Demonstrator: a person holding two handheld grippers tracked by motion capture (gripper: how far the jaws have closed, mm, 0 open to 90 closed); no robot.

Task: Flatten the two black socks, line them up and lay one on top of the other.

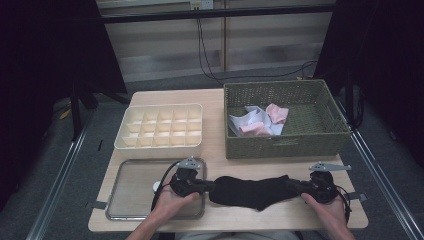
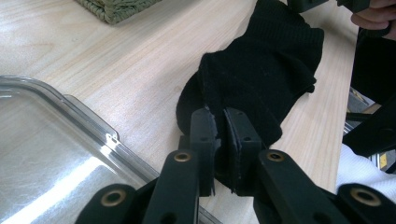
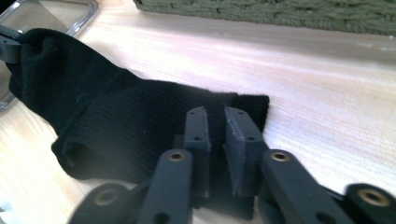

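The left gripper [image 2: 218, 122] is pinching one end of the black sock [image 1: 250, 190]. The right gripper [image 3: 215, 120] is pinching the other end, with the sock stretching between them.

Black sock [image 1: 250, 191] stretched flat along the table's near edge

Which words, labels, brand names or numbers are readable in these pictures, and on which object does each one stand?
No text can be read in any view.
Woven basket: a small pale label on its front wall, too small and blurred to read.
Black sock, divided organizer box, clear tray: no print visible.
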